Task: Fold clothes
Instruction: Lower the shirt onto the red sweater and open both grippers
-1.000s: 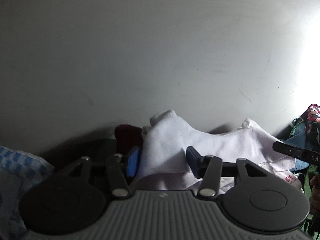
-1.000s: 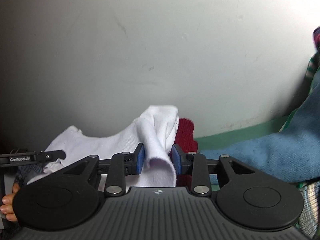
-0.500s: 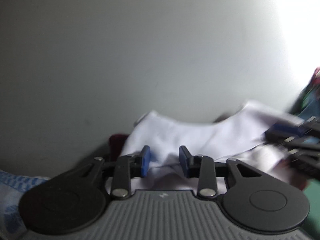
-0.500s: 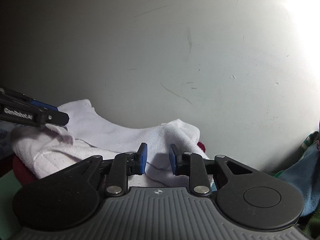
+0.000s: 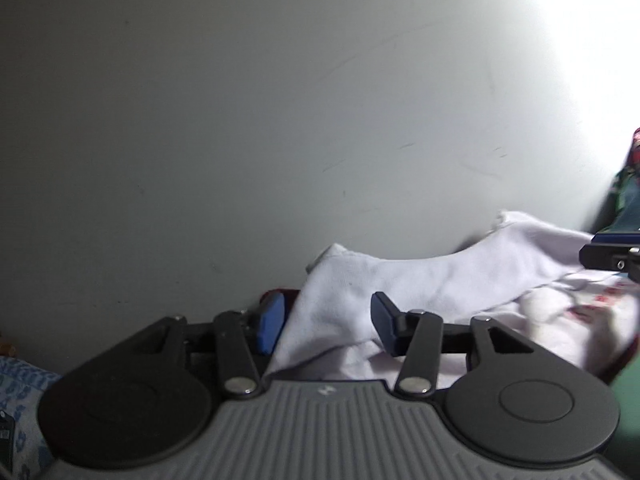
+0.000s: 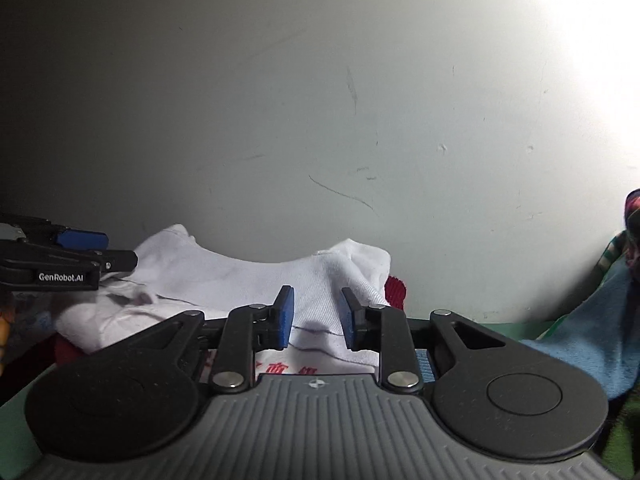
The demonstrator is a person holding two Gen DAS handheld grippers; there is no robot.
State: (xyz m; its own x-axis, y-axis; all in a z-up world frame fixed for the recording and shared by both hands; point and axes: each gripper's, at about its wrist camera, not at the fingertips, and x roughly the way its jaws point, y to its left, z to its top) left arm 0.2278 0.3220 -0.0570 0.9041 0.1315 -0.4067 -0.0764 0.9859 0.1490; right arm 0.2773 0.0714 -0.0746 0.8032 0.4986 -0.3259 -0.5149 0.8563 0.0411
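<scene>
Ahead of both your tongs lies the white garment [image 6: 248,280], draped on a red cloth [image 6: 396,292]. Your left tongs [image 5: 326,324] are opening, its fabric loose between them. Your right tongs [image 6: 316,318] stand part open astride another fold, pads clear.

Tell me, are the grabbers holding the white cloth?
Nothing looks held. The left gripper has jaws opening around the white cloth; the right gripper isn't pinching it.

Both views are dim and grey, with blown-out glare at two o'clock, dark fisheye corners and soft, blurred edges.
</scene>
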